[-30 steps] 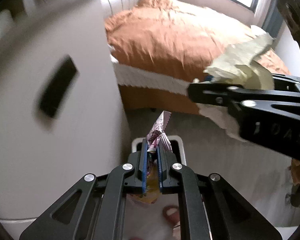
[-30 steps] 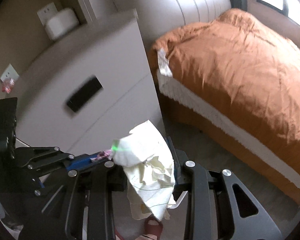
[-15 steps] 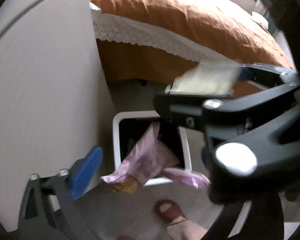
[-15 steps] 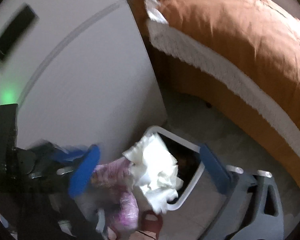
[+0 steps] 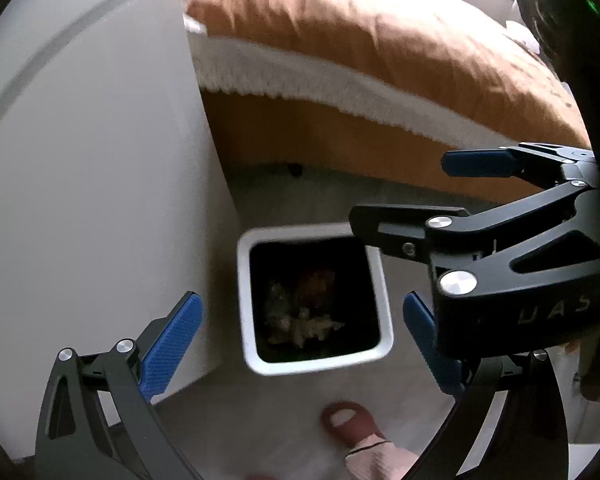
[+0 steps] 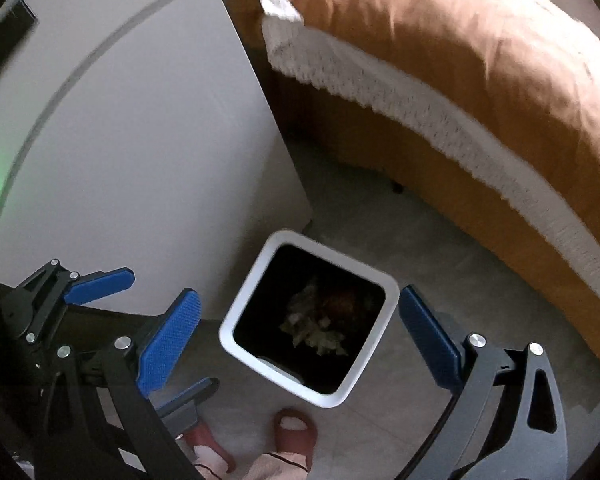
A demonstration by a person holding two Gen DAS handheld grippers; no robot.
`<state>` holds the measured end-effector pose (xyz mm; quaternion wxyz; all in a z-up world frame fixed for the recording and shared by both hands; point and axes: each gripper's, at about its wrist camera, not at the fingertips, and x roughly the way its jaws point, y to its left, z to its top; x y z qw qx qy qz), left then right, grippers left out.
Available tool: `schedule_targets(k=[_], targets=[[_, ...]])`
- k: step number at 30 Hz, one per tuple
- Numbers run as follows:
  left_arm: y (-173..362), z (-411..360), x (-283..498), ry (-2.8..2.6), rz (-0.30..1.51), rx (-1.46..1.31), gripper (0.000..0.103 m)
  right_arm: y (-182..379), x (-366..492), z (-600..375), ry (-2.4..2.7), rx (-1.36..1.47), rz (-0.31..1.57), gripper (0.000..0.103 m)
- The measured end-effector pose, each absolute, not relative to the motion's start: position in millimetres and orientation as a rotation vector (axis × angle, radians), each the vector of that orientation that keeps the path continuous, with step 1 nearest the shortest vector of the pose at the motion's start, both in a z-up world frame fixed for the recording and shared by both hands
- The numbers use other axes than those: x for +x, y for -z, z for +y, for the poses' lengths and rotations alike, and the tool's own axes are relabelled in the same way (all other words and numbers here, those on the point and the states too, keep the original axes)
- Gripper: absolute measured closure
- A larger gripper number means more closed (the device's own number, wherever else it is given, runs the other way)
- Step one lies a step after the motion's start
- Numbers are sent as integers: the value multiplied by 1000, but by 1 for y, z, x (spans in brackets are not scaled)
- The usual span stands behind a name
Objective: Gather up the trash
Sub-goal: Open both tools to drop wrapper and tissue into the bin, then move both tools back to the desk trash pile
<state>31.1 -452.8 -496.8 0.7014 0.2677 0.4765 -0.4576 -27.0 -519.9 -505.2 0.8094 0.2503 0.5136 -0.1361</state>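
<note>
A white square trash bin (image 5: 247,300) stands on the floor beside a white cabinet; it also shows in the right wrist view (image 6: 242,312). Crumpled trash (image 5: 300,316) lies at its dark bottom, and it shows in the right wrist view too (image 6: 320,324). My left gripper (image 5: 300,340) is open and empty above the bin. My right gripper (image 6: 300,328) is open and empty above the bin. The right gripper also crosses the left wrist view (image 5: 452,200) at the right. The left gripper shows in the right wrist view (image 6: 152,332) at the lower left.
A white cabinet (image 5: 100,180) stands left of the bin. A bed with an orange cover (image 5: 380,60) and white lace trim lies behind it. The person's slippered feet (image 6: 294,430) stand on the grey floor in front of the bin.
Both grippers opened over the bin. The purple wrapper left the left gripper and the crumpled paper left the right; both dropped into the bin.
</note>
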Motion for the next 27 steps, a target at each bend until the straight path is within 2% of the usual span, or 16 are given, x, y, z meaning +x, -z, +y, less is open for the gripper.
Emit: schedule_targets(k=[15,27], targets=[[299,-435,18,1033,871,568,5,289,-52,-527,315,441,832,4],[161,-324,29,754,784,363,5,175,-32,-471,71,360,662,4]])
